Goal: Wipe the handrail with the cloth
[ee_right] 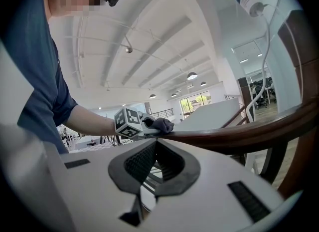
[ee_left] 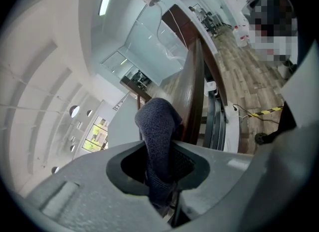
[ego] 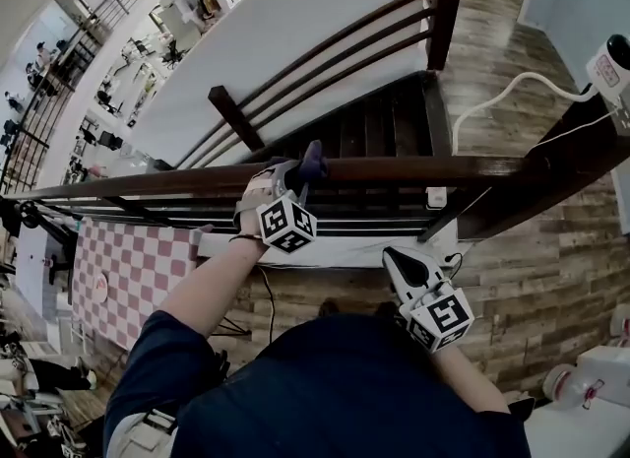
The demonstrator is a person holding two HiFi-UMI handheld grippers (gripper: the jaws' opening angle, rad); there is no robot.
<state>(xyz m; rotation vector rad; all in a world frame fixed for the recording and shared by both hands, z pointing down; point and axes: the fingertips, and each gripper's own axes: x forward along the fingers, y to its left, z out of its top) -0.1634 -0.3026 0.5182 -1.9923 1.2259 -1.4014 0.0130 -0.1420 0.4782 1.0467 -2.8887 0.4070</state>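
Jaws, left: left gripper (ee_left: 162,176) was clenched on the dark blue cloth (ee_left: 157,126); a fold of it stuck up out of the jaws at frame centre.
Jaws, right: right gripper (ee_right: 149,176) had its jaws closed together with nothing between them.
Cloth: in the head view the cloth (ego: 313,161) sat on top of the wooden handrail (ego: 413,170), left of frame centre, touching it.
Left gripper: left gripper (ego: 295,178) was at the rail, its marker cube (ego: 286,224) just below; the forearm (ego: 212,284) ran down to lower left.
Right gripper: right gripper (ego: 406,264) was lower centre-right, below the handrail and apart from it, tip pointing up-left.
Handrail: dark brown, ran across mid-frame from left edge to a post at right; in the right gripper view the handrail (ee_right: 239,131) crossed right of centre, with the cloth (ee_right: 162,124) on its left end.
Background: checkered surface (ego: 138,269) at lower left, wood plank floor (ego: 551,279) at right, white cable (ego: 512,87) at upper right.
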